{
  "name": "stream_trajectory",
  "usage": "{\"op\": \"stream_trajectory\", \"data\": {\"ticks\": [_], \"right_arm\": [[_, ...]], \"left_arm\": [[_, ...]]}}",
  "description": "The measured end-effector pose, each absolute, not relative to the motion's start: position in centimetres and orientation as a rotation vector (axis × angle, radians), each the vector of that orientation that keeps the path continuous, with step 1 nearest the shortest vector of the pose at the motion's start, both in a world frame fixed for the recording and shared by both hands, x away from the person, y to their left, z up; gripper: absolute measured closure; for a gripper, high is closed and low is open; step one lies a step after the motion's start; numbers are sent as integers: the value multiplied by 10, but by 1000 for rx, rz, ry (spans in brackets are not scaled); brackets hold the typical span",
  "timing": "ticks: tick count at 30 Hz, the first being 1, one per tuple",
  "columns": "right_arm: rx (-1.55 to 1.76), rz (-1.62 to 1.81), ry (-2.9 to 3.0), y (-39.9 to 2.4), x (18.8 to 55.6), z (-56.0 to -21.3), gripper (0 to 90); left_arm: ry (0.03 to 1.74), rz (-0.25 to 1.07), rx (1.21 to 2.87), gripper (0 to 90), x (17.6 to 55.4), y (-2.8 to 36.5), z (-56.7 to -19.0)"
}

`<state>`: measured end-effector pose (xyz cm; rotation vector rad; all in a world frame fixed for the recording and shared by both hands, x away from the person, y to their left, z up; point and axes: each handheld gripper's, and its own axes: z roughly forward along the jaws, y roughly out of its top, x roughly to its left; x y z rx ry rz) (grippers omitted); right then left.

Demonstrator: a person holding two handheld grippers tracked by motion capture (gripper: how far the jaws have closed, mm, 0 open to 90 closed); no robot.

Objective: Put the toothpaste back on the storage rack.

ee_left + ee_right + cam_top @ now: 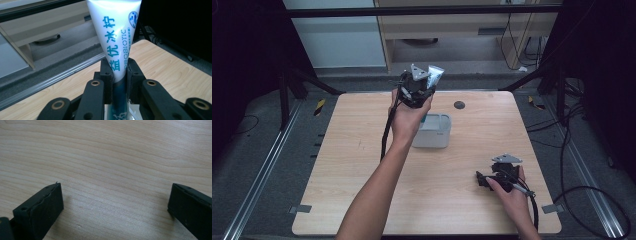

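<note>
From the high view, your left gripper [424, 81] is raised over the far edge of the bench [362, 175], held up by your left hand [408, 117]. Its jaws are clamped on a white tube [435, 76] that points up and away from you. Just below and nearer to you sits a small pale box [434, 134] on the bench, partly hidden behind your hand. A dark round mark [459, 105] lies on the bench to the right of the box. Your right gripper [484, 180] rests low near the right front part of the bench, well apart from the box, with your right hand [512, 195] around it.

In the left gripper view, the jaws pinch the tube [117, 42] at its narrower teal part; the wide white end with blue lettering rises above them. The bench [160, 65] edge and grey floor [62, 60] lie beyond.

In the right gripper view, your right gripper's [115, 200] jaws stand wide apart with nothing between them, just over the bare wood of the bench [112, 157].
</note>
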<state>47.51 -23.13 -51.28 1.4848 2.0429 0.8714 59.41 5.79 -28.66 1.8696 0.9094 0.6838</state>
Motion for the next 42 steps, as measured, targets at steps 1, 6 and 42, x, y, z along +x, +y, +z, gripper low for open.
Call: {"op": "stream_trajectory", "data": {"ticks": [1, 6, 42], "right_arm": [[1485, 871, 2043, -231, 475, -513, 3], [1482, 871, 2043, -231, 475, -513, 3], [1486, 868, 2048, -232, 475, -513, 3]], "left_arm": [[906, 687, 1873, 781, 596, 58, -288], [892, 689, 1846, 781, 603, 56, -295], [885, 639, 1828, 780, 620, 51, -333]]}}
